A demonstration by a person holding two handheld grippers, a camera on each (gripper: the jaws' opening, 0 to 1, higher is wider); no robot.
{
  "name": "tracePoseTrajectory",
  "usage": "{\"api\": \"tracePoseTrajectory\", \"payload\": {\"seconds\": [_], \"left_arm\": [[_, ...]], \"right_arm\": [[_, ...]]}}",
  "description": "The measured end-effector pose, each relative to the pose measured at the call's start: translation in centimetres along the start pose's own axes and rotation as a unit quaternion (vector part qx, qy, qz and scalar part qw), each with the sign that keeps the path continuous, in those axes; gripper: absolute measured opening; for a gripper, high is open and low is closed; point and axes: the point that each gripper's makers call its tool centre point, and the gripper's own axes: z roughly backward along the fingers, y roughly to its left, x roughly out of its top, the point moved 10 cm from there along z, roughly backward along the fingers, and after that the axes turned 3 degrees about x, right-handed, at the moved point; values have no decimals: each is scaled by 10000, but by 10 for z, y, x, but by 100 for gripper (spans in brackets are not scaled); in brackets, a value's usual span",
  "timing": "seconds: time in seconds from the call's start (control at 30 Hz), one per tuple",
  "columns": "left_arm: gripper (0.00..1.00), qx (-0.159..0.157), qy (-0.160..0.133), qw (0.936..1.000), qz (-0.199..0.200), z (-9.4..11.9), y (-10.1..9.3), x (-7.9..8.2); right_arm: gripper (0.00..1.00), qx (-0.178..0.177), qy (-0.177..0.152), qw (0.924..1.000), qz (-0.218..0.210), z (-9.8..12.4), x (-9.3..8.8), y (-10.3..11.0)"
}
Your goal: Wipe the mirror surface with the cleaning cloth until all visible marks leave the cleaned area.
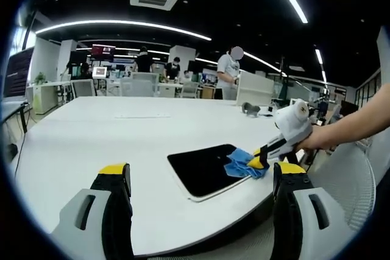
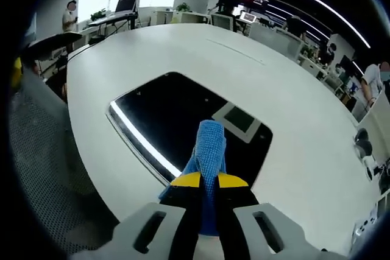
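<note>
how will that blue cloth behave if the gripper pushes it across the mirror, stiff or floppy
Probably floppy: the blue cloth droops in soft folds from the right gripper, whose jaws are pinched on it. It looks light, so it should drag easily. On the flat mirror it may bunch rather than slide flat.

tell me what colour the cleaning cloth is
Blue. The cleaning cloth shows best in the right gripper view, pinched in the right tongs over the mirror.

We're in an open-plan office: long white counter (image 1: 122, 138), desks with monitors (image 1: 100, 72), strip ceiling lights (image 1: 122, 25), people (image 1: 229, 74) working at the back
</note>
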Motion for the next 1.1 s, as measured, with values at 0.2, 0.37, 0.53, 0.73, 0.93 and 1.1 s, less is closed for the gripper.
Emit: {"api": "tracePoseTrajectory", "payload": {"seconds": [0.2, 0.37, 0.53, 0.73, 0.93, 1.1], "left_arm": [[96, -18, 18, 10000, -4, 0, 0, 0], [96, -12, 19, 10000, -4, 0, 0, 0], [96, -7, 16, 10000, -2, -1, 0, 0], [95, -5, 18, 10000, 0, -1, 0, 0], [95, -5, 26, 10000, -2, -1, 0, 0], [95, -1, 38, 10000, 0, -1, -2, 1]], "right_arm": [[2, -30, 5, 10000, -47, -7, 6, -7], [2, -47, 14, 10000, -60, -13, 12, -15], [2, -72, 14, 9999, -70, -20, 17, -23], [2, -71, 17, 10000, -38, -24, 20, -28], [2, -102, 3, 9999, -35, -30, 24, -35], [2, -161, 11, 9999, -25, -34, 27, -41]]}}
